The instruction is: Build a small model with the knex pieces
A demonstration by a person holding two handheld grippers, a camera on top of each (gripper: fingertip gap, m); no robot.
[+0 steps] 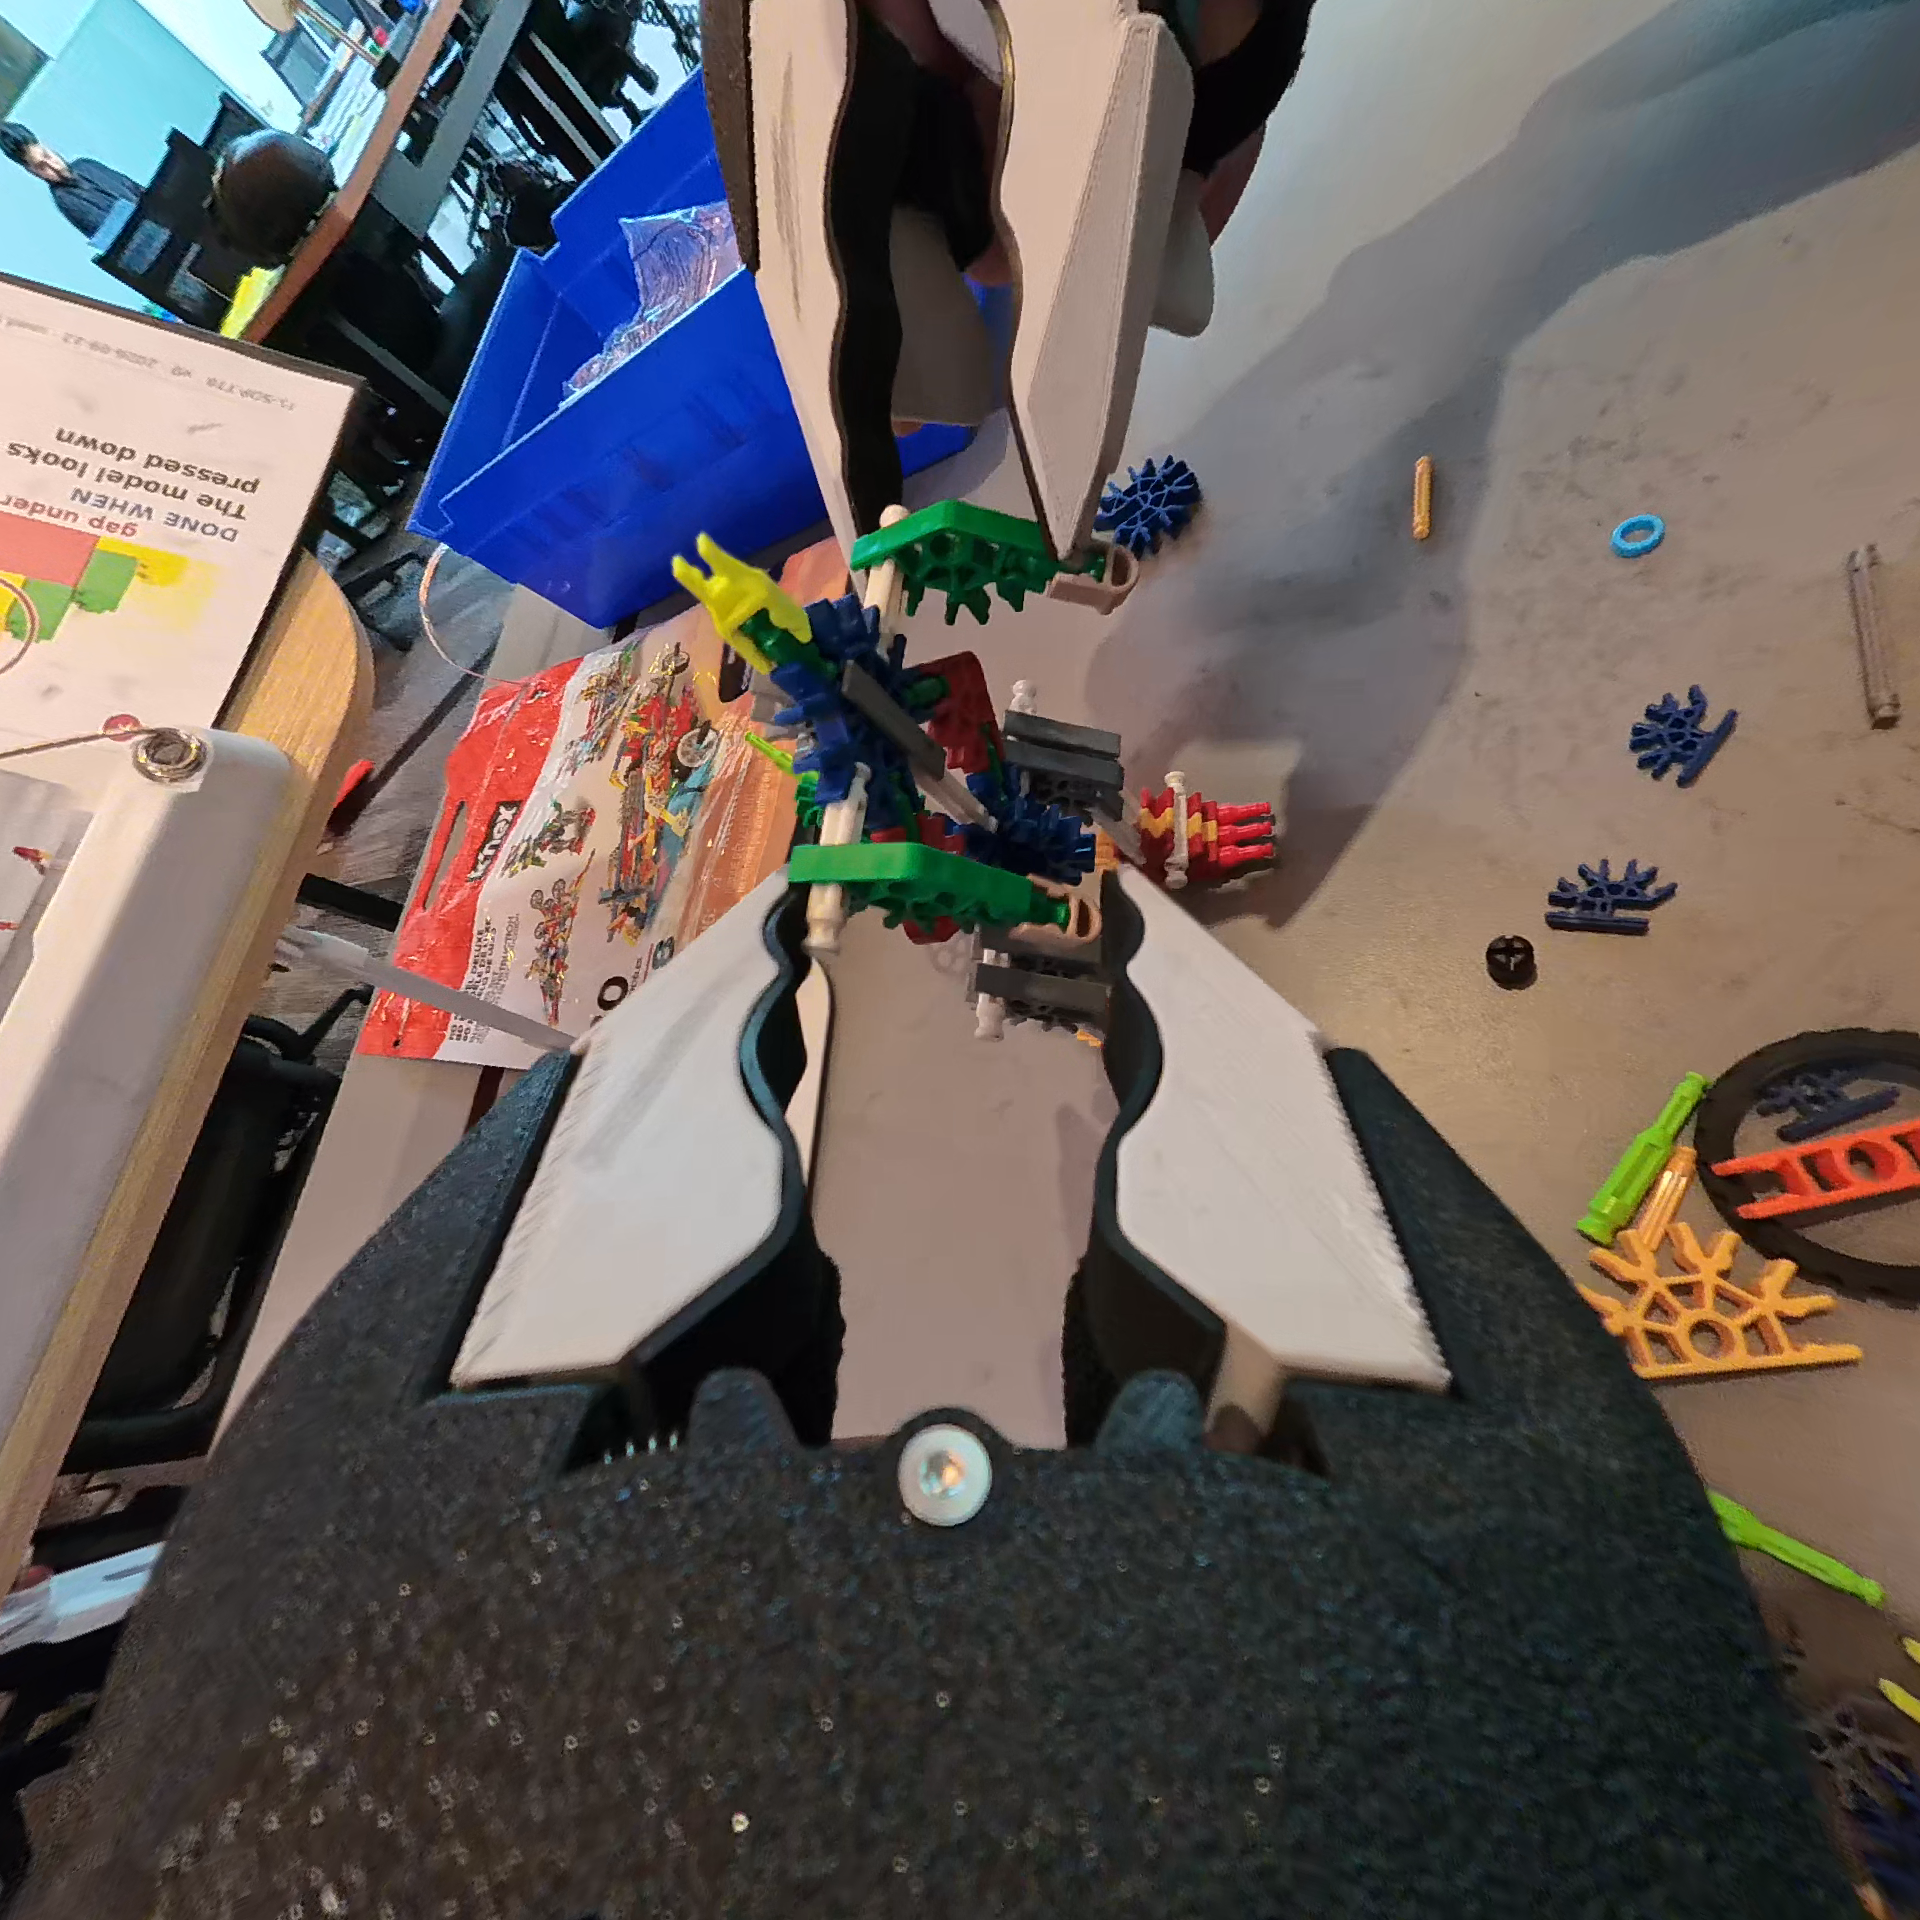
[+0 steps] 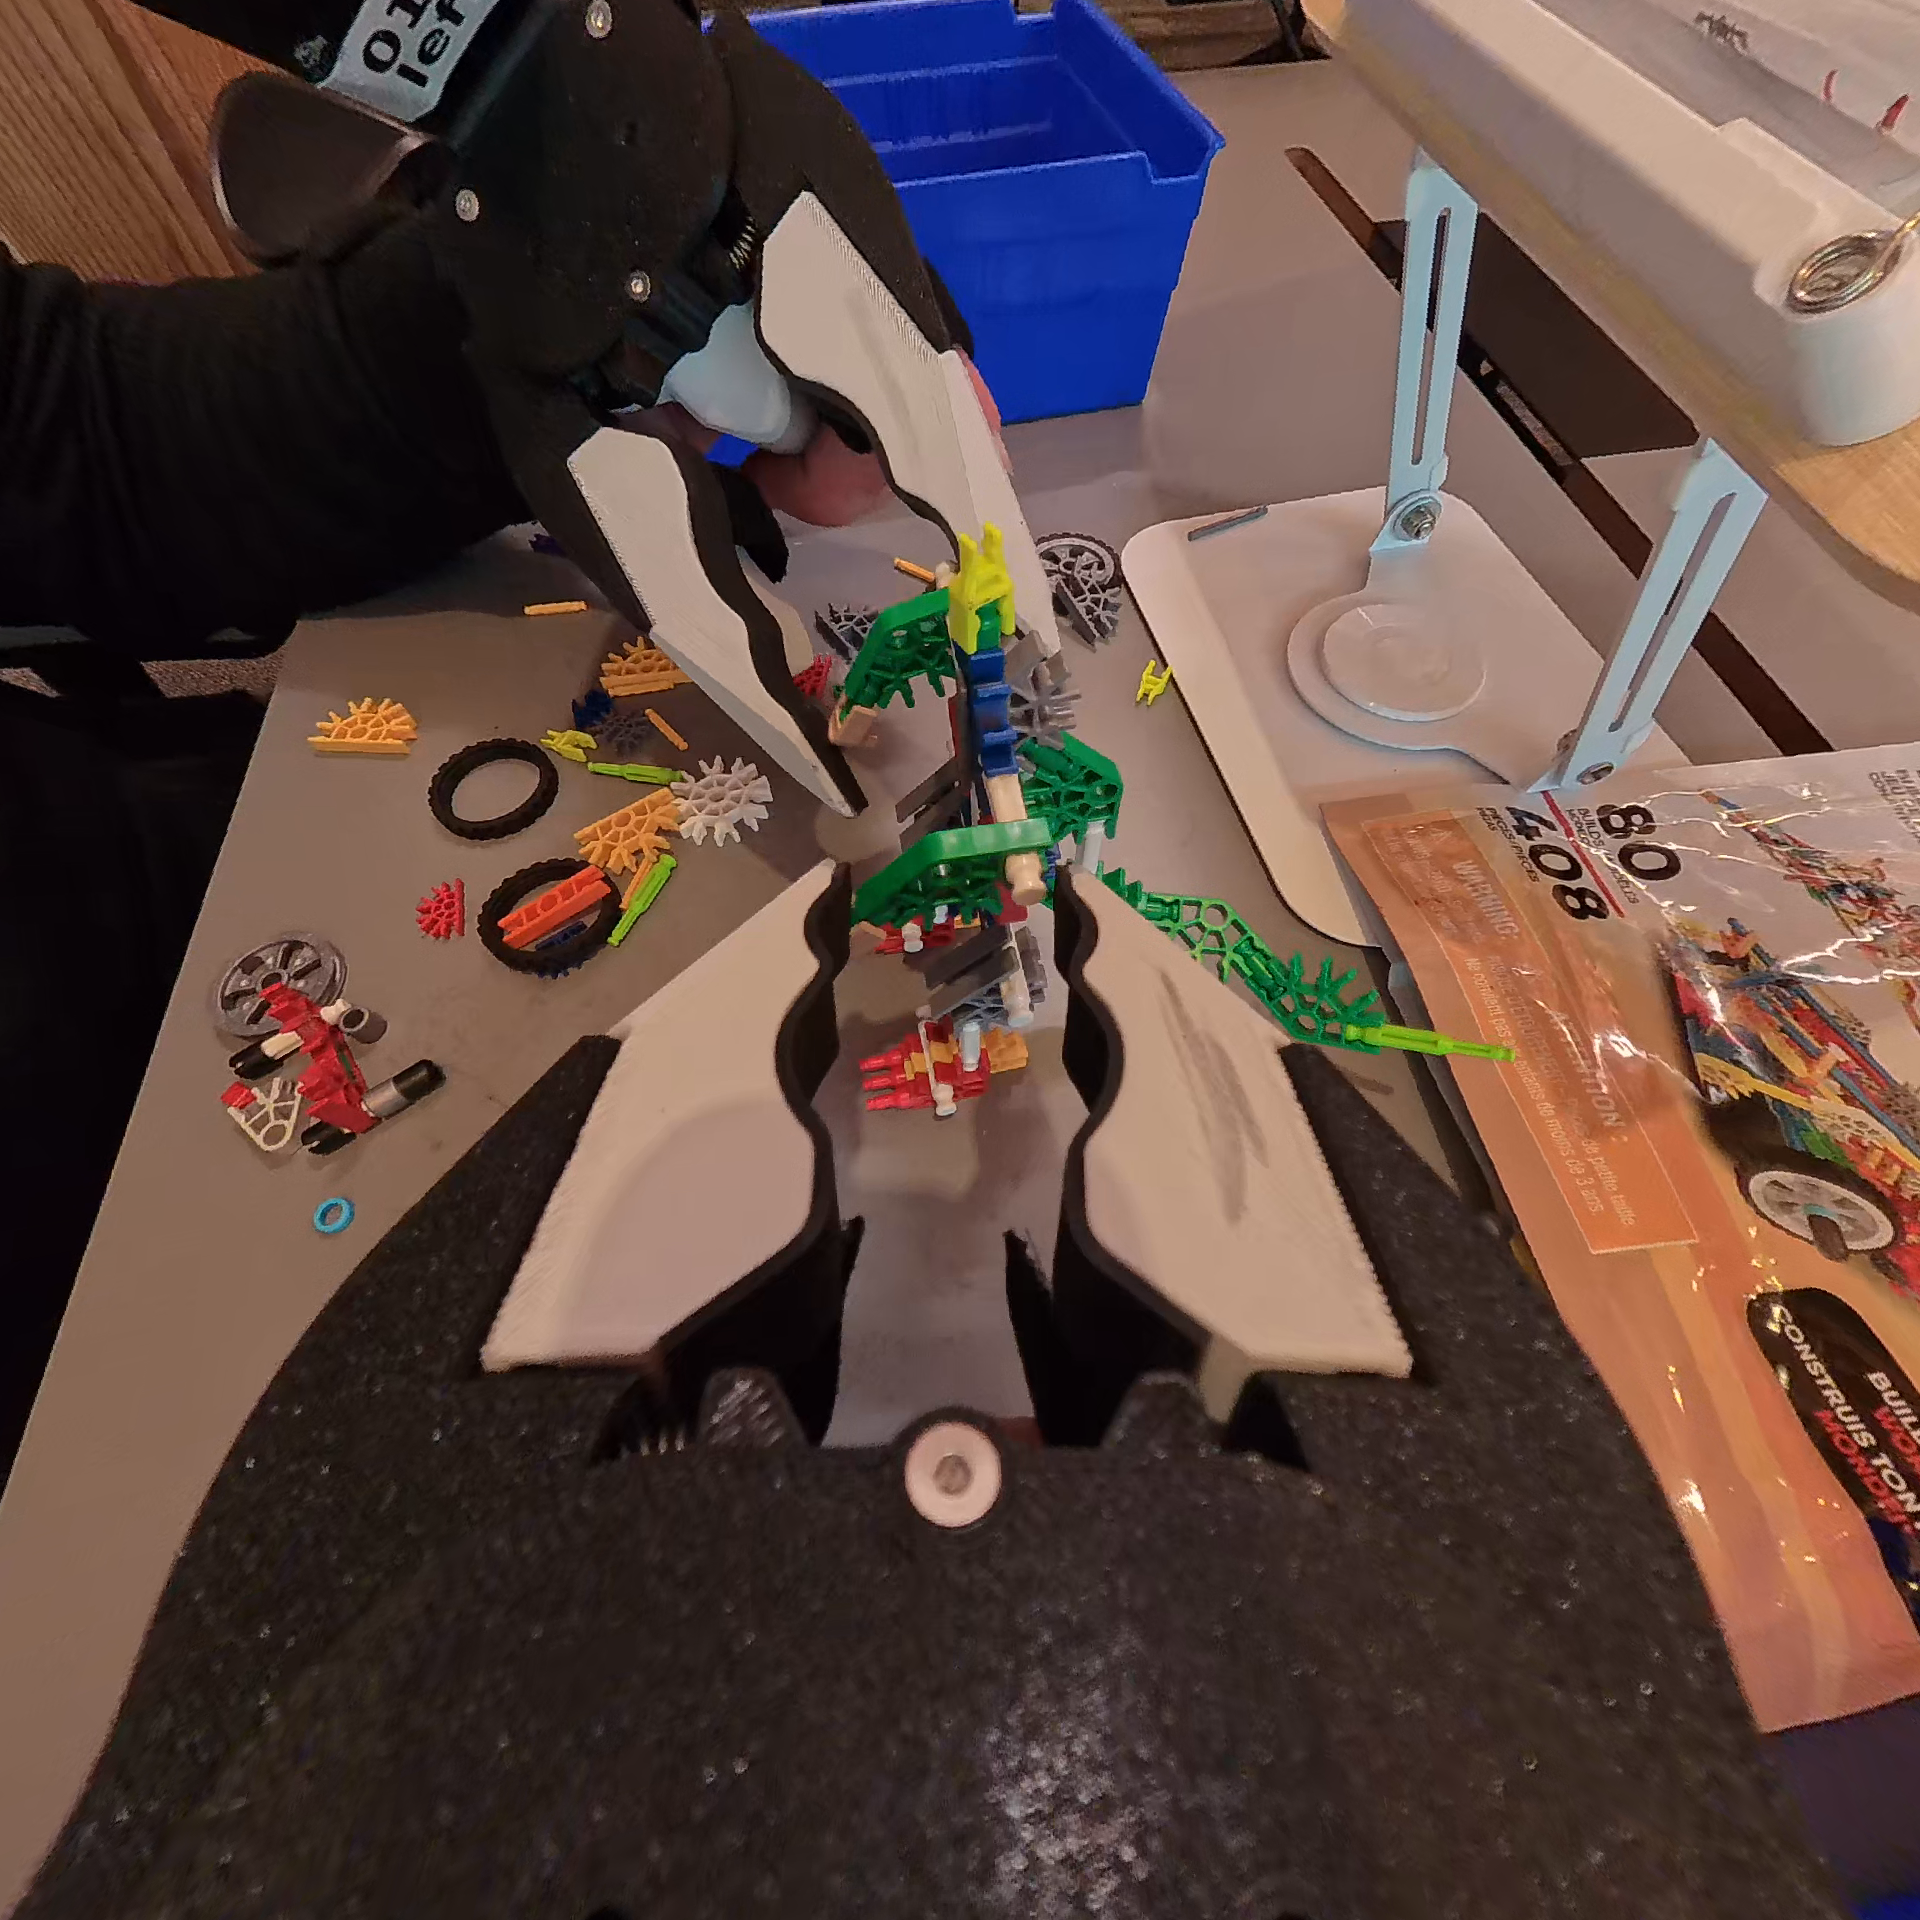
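A multi-coloured construction-toy model (image 1: 862, 727) of green, blue, red, grey and yellow pieces is held above the grey table (image 1: 1455, 312) between both grippers. My left gripper (image 1: 951, 904) is shut on a green connector (image 1: 914, 873) at the model's near end. My right gripper (image 1: 971, 540) comes in from the top, shut on another green connector (image 1: 956, 551) at the far end. In the right wrist view, my right gripper (image 2: 951, 883) clamps a green connector (image 2: 935, 868) of the model (image 2: 992, 707). The left gripper (image 2: 940, 717) grips it from the upper left, held by a black-sleeved arm.
Loose pieces lie on the table: blue connectors (image 1: 1678, 732), orange fans (image 1: 1704, 1309), a black tyre (image 2: 494, 790), a tyre holding an orange piece (image 2: 545, 914), a small red assembly (image 2: 312, 1060). A blue bin (image 2: 1039, 208), a toy bag (image 2: 1662, 1091) and a white stand base (image 2: 1247, 623) are nearby. Some 5 centimetres of space lies between my two pairs of fingers. The left tips stand about 20 centimetres off the white stand base (image 2: 1247, 623).
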